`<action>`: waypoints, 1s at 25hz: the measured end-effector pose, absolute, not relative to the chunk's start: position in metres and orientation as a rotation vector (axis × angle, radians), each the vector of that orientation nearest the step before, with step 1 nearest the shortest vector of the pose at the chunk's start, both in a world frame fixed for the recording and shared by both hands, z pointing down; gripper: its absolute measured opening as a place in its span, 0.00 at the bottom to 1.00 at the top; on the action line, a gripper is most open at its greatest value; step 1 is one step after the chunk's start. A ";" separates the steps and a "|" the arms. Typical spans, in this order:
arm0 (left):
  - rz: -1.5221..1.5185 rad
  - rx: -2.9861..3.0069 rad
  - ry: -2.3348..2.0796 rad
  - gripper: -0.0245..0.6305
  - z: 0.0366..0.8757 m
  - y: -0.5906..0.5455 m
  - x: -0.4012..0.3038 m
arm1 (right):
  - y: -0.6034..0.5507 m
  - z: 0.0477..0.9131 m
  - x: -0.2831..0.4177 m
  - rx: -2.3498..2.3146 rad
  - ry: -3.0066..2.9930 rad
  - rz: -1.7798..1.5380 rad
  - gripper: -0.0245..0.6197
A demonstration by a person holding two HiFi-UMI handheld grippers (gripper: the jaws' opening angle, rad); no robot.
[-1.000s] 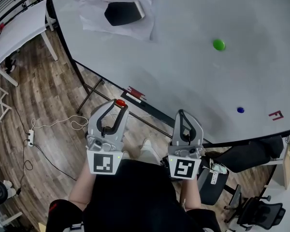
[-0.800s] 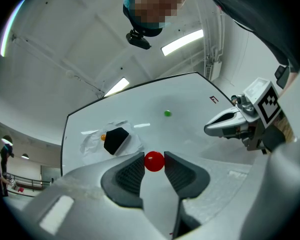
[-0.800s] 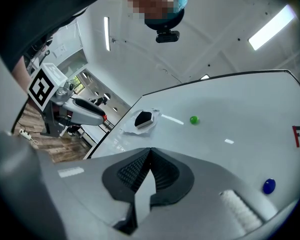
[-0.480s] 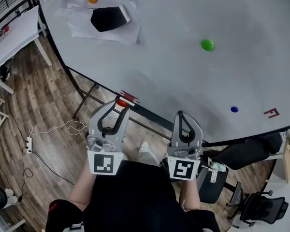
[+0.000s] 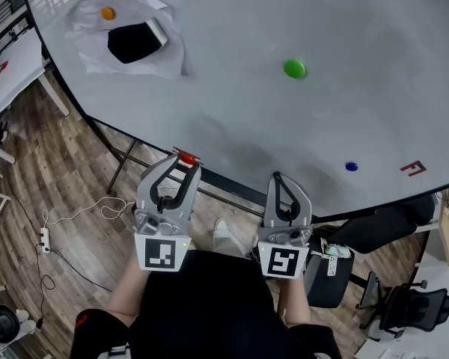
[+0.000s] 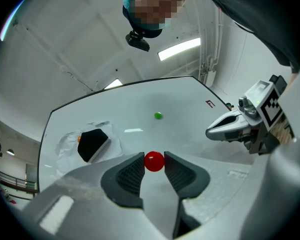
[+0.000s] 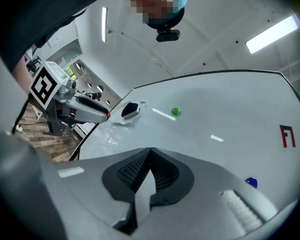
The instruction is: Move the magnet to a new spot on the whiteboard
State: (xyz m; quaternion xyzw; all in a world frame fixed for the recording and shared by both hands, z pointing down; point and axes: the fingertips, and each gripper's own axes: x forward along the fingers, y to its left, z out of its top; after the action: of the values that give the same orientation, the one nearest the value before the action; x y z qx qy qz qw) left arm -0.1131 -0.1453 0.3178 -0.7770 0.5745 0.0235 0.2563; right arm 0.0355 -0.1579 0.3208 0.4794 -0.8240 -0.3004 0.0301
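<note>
My left gripper [image 5: 184, 163] [image 6: 154, 162] is shut on a small round red magnet [image 5: 187, 158] [image 6: 154, 161], held between its fingertips just off the near edge of the whiteboard [image 5: 232, 111]. My right gripper [image 5: 278, 179] [image 7: 149, 156] is shut with nothing between its jaws, close to the board's near edge. On the board sit a green magnet [image 5: 294, 69] [image 6: 158, 115] [image 7: 175, 111], a blue magnet [image 5: 351, 167] [image 7: 250, 182] and an orange magnet [image 5: 107, 13] at the far left.
A black eraser [image 5: 135, 41] [image 6: 92, 143] lies on crumpled white paper [image 5: 97, 51] beside the orange magnet. A red mark [image 5: 412, 168] [image 7: 287, 135] is drawn at the board's right. The board's stand [image 5: 123, 163], a cable [image 5: 82, 212] and office chairs [image 5: 404, 309] are on the wooden floor.
The board and everything on it have slid left in the head view. Both grippers keep their places, the left one still holding the red magnet.
</note>
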 end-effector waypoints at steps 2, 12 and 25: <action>0.070 -2.118 1.546 0.24 0.317 -0.151 -0.108 | -0.160 0.322 0.041 1.490 -2.531 -0.918 0.04; 0.088 -2.154 1.483 0.23 0.316 -0.174 -0.082 | -0.170 0.325 0.064 1.543 -2.485 -0.890 0.04; 0.084 -2.190 1.444 0.24 0.320 -0.204 -0.058 | -0.177 0.330 0.090 1.597 -2.433 -0.855 0.04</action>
State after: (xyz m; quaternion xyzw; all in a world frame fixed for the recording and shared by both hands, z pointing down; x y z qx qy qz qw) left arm -0.0582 -0.2036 0.3202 -0.8067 0.5318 0.0310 0.2559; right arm 0.0903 -0.1768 0.3304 0.5257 -0.8010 -0.2814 0.0540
